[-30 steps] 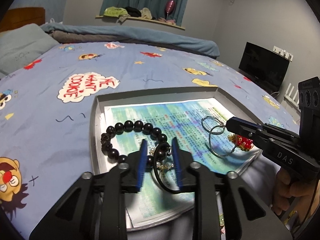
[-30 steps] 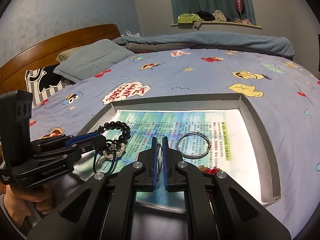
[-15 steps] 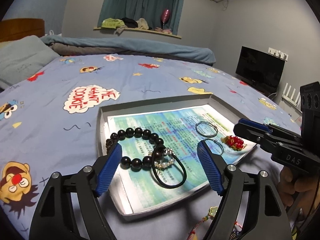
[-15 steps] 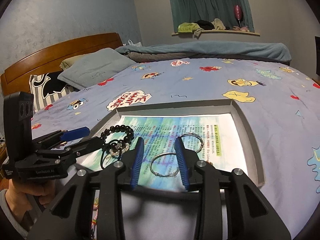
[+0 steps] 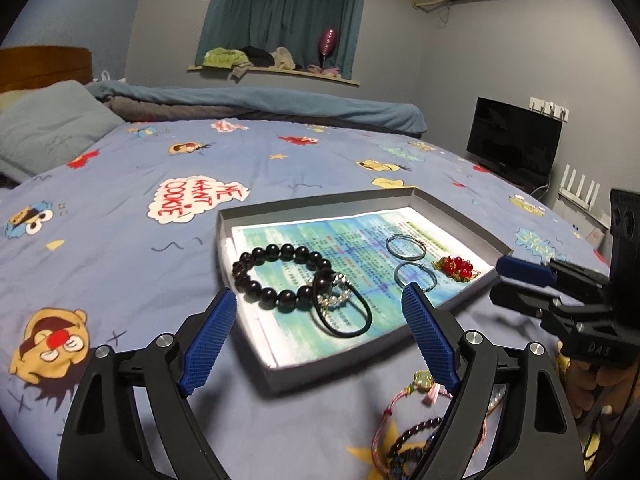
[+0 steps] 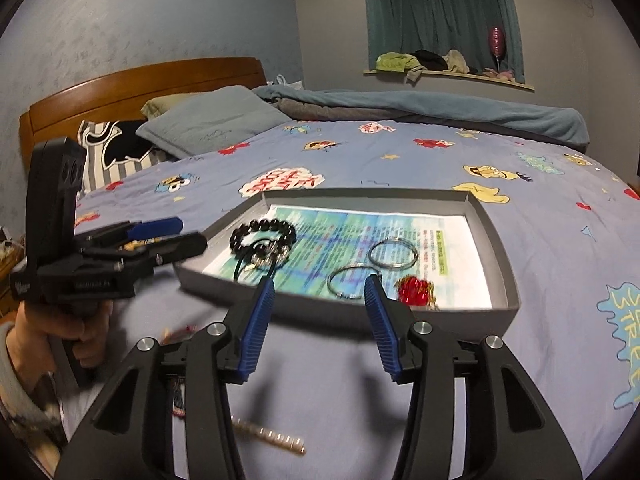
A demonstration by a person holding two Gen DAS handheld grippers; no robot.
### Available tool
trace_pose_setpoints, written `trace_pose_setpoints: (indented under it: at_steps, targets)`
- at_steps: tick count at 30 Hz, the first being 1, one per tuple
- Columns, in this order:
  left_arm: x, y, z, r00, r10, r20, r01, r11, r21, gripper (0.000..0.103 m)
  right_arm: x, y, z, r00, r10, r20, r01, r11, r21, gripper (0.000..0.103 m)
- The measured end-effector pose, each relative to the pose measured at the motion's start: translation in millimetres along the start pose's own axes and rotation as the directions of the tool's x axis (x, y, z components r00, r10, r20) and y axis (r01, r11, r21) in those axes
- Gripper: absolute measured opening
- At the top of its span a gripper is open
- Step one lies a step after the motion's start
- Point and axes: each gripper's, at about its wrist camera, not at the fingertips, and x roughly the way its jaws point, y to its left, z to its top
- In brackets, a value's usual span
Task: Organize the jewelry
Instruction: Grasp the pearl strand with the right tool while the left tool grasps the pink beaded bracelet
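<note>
A shallow grey tray (image 5: pixel 316 205) lined with printed paper lies on the bed. In it are a black bead bracelet (image 5: pixel 280 254), a black hair tie with a sparkly charm (image 5: pixel 348 322), two thin metal rings (image 5: pixel 406 246) and a red bead piece (image 5: pixel 456 268). My left gripper (image 5: pixel 318 298) hovers before the tray's near corner, its jaws opening, nothing between them. My right gripper (image 6: pixel 320 283) is drawn back from the tray's (image 6: pixel 360 194) near wall, jaws also opening and empty. The rings (image 6: pixel 394 254) and the red piece (image 6: pixel 416 290) lie just beyond it.
Loose pieces lie on the sheet in front of the tray: a pink cord bracelet (image 5: pixel 404 400), a dark bead strand (image 5: pixel 416 436) and a gold bar chain (image 6: pixel 268 436). Pillows (image 6: pixel 212 124) and a wooden headboard (image 6: pixel 120 92) are at the left, and a black monitor (image 5: pixel 514 140) stands by the bed's right side.
Both grippers have backed away from the tray and opened. The left let go of the hair tie and the right let go of a ring; both pieces now lie in the tray.
</note>
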Motion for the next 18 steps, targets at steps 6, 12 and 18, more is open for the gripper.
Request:
trace_pose_setpoints:
  at_steps: [6, 12, 18]
  targets:
    - [-8, 4, -7, 1.0, 0.005, -0.001, -0.005, 1.0, -0.002, 0.085, -8, 3, -12, 1.0, 0.005, -0.013, -0.005, 1.0, -0.003, 0.049]
    - [-11, 3, -12, 1.0, 0.004, -0.008, -0.004, 1.0, -0.002, 0.085, -13, 1, -18, 1.0, 0.012, -0.018, -0.012, 1.0, 0.012, 0.051]
    - [-15, -4, -20, 1.0, -0.022, -0.017, 0.023, 1.0, 0.022, 0.085, -18, 1, -25, 1.0, 0.019, -0.025, -0.019, 1.0, 0.021, 0.056]
